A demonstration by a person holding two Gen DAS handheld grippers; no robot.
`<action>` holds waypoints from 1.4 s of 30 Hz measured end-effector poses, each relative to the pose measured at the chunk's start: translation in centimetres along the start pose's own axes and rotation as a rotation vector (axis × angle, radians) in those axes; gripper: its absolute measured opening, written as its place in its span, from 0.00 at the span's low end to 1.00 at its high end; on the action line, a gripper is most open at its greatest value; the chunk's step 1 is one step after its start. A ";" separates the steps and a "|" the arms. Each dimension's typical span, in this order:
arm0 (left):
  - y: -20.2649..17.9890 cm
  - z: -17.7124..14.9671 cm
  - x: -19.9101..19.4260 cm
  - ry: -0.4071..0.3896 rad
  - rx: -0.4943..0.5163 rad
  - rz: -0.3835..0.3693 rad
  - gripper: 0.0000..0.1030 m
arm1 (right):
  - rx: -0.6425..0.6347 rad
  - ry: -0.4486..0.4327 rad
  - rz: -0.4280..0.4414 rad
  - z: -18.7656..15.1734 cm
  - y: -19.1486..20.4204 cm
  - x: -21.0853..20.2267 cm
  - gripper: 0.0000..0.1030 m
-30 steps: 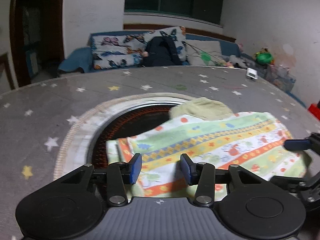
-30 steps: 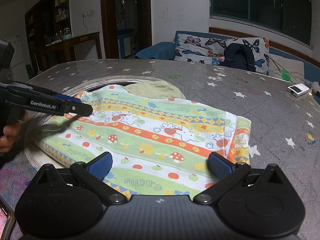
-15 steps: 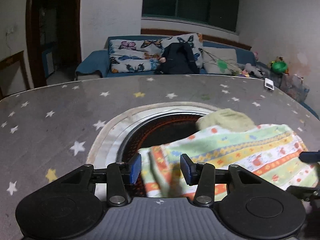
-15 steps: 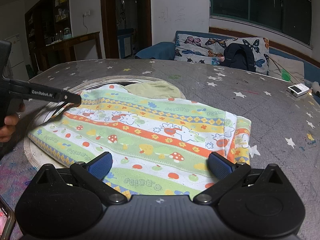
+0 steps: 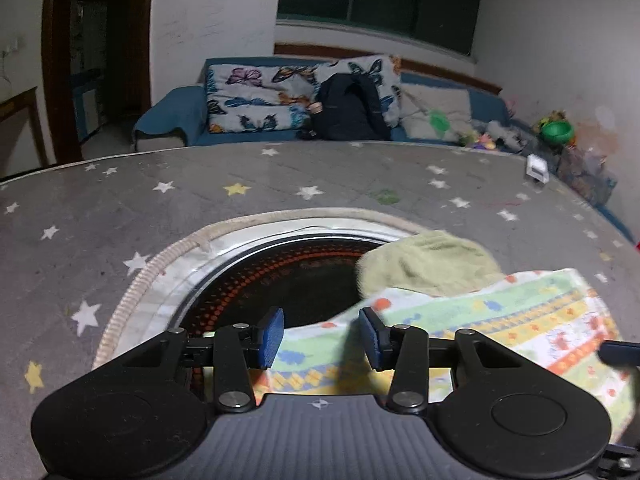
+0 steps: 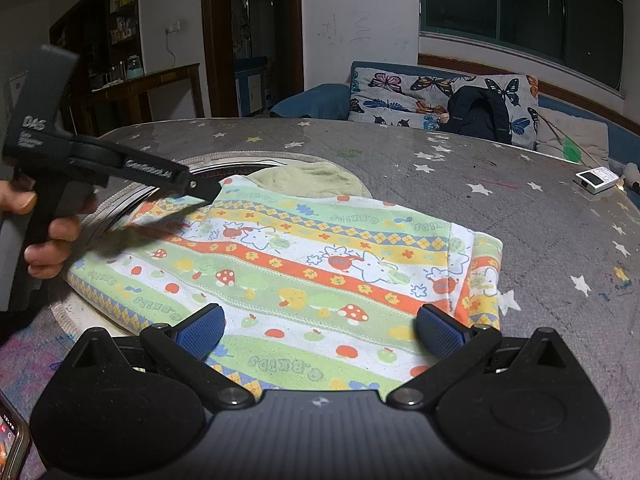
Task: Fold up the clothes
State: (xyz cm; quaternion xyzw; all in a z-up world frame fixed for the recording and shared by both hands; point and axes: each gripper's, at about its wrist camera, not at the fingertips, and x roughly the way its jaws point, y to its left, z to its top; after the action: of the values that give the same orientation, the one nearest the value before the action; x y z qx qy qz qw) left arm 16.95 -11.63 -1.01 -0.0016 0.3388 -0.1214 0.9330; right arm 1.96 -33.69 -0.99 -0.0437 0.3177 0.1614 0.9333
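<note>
Change since one second ago: the left gripper (image 6: pixel 204 190) has risen and drawn back from low over the cloth's left part to its far-left corner; the right gripper (image 6: pixel 320 330) has not shifted.

Cloth (image 6: pixel 304 264): striped children's print with mushrooms and stars, lying mostly flat on the counter (image 6: pixel 500 184). Its left part covers a round inset plate (image 5: pixel 280 272). Its right edge is doubled over in a narrow fold. A pale green garment (image 6: pixel 308 178) lies partly under its far edge.

Left gripper: jaws parted, blue pads either side of the cloth's near-left edge in its own view. No fabric is pinched between them; released. A hand (image 6: pixel 44 236) grips its handle.

Right gripper: jaws wide apart, poised over the cloth's near edge, holding nothing.

Other items: a small white device (image 6: pixel 596 180) at the counter's far right; a phone (image 6: pixel 10 444) at the near left; a sofa (image 6: pixel 440 104) with butterfly cushions behind.

Stage, as judged: the cloth is partly folded on one side only, and both grippers stand free of it. This fits either a regrasp between folds or a pause after laying one down.

Handling notes, as judged: thin knit fabric, likely to sag and drag. Any pinch should take the edge squarely with one layer only, both corners level, so the stripes stay parallel. The plate's rim under the left part may snag the edge, so lift clear before carrying across. Keep the green garment out of the pinch.
</note>
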 end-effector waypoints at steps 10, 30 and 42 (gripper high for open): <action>0.5 -0.4 -2.0 -0.017 0.006 0.028 0.44 | 0.000 0.000 0.000 -0.1 0.0 0.1 1.00; -1.3 -6.0 -8.7 -0.022 0.116 0.024 0.44 | 0.001 0.004 0.000 0.1 0.1 0.3 1.00; -0.8 -7.5 -9.0 -0.010 0.098 0.044 0.46 | 0.058 -0.015 0.009 0.3 1.1 0.2 1.00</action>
State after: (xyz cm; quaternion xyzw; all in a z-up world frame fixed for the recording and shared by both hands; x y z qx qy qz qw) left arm 5.37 -9.75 -1.02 0.0508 0.3279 -0.1172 0.9360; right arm 1.92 -32.57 -0.88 -0.0140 0.3153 0.1565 0.9359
